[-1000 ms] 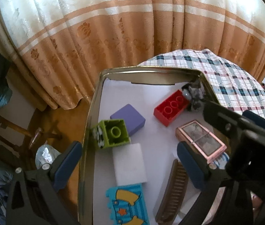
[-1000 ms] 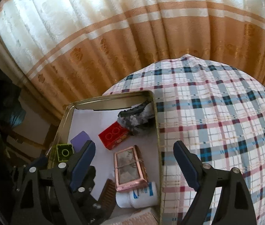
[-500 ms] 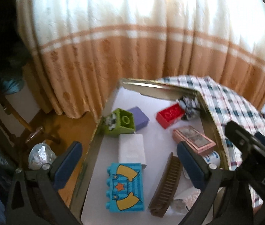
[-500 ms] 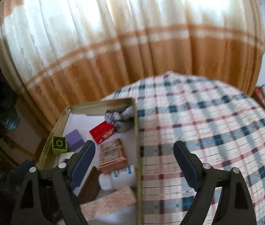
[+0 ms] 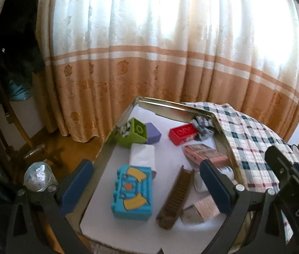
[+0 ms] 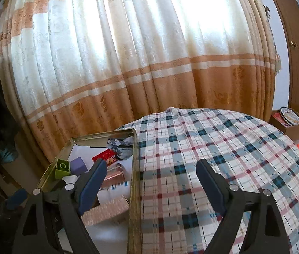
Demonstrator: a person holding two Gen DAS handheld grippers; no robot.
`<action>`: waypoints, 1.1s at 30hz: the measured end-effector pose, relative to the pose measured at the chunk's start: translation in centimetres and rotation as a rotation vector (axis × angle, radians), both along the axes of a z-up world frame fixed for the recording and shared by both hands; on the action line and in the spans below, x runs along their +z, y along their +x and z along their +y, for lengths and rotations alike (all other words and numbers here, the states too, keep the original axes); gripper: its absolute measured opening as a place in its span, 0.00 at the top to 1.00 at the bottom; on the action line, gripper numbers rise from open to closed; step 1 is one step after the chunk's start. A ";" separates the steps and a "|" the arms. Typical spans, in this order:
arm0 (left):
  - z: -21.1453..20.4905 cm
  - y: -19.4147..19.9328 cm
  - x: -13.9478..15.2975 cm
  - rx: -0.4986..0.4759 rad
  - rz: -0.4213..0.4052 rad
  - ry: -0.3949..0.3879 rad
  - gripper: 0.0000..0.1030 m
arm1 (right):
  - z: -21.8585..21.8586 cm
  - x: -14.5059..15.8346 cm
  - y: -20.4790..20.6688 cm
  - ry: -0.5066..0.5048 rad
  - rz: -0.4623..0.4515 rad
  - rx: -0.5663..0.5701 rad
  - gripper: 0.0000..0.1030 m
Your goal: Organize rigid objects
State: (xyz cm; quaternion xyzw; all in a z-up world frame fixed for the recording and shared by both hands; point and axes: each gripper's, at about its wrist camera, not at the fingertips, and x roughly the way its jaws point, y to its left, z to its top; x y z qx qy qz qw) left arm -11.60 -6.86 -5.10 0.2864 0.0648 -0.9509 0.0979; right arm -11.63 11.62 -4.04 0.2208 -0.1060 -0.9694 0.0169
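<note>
Metal tray (image 5: 219,131) holds the blue block (image 5: 132,192) your left view alone shows; your left gripper (image 5: 143,186) and right gripper (image 6: 150,182) hang spread, empty, the right over plaid cloth (image 6: 223,148).

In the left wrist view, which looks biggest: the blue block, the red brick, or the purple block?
1. blue block, though it lies nearest the camera
2. red brick
3. purple block, partly hidden by the green one

Wrist views — shared tray (image 5: 128,114) corner
</note>
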 end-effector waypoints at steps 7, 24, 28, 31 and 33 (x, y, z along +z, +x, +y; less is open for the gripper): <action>0.6 1.9 0.7 -0.027 -0.013 -0.004 0.01 | 0.9 0.3 2.0 -0.055 -0.047 -0.001 0.14; 0.7 6.3 4.6 -0.063 0.059 -0.031 0.01 | 0.7 4.5 7.3 -0.069 0.070 0.006 0.07; 0.6 7.1 5.2 -0.051 0.064 -0.050 0.01 | 0.6 5.4 8.2 -0.060 0.106 -0.001 0.06; 0.7 7.5 5.7 -0.045 0.074 -0.079 0.01 | 0.4 5.7 8.7 -0.060 0.114 0.006 0.06; 0.8 7.7 6.0 -0.044 0.078 -0.087 0.01 | 0.4 5.8 9.0 -0.059 0.119 0.008 0.06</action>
